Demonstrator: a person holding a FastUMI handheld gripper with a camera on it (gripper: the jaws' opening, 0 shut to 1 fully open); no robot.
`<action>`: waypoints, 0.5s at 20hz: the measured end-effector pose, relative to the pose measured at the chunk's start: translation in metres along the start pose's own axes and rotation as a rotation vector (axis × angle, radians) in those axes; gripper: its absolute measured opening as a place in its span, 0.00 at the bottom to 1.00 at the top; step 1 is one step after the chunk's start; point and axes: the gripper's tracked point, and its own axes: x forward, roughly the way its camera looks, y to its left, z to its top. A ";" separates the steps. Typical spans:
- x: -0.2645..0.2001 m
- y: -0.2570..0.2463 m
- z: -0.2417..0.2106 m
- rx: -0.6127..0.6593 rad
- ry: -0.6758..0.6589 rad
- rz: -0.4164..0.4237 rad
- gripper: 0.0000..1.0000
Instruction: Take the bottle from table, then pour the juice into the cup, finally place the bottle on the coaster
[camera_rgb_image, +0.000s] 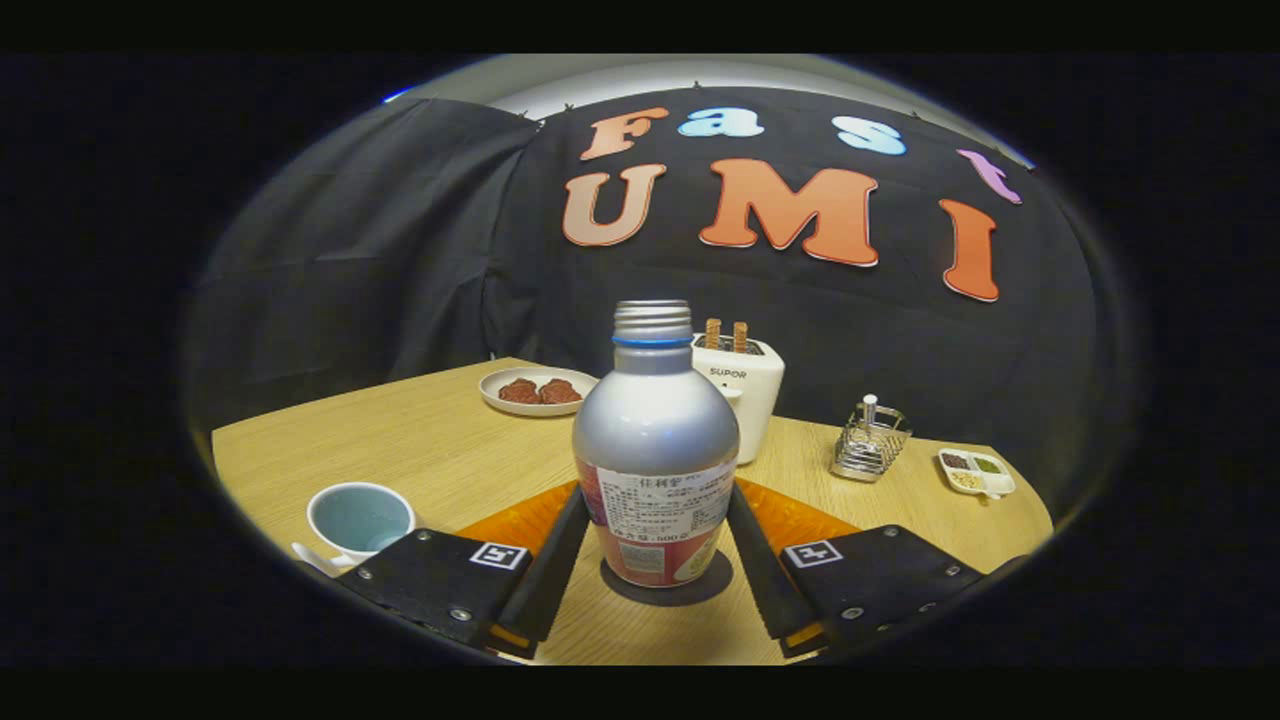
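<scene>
- The bottle (655, 450) is standing upright in the middle of the frame, on the table (420, 440), its cap off.
- The gripper (655, 560) is reaching around it; the fingers (553, 570) are flanking the label low down, but whether both are pressing I cannot tell.
- The cup (360, 520) is sitting at lower left; the orange coaster (800, 520) is lying behind the bottle.
- Advice: squeeze evenly at the label, lift straight up, and keep the open neck level until over the cup.
</scene>
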 end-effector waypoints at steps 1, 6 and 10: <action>0.002 -0.002 -0.003 -0.001 0.003 -0.002 0.78; 0.007 -0.006 -0.013 0.052 0.017 -0.001 0.79; 0.008 -0.008 -0.023 0.083 0.026 -0.009 0.79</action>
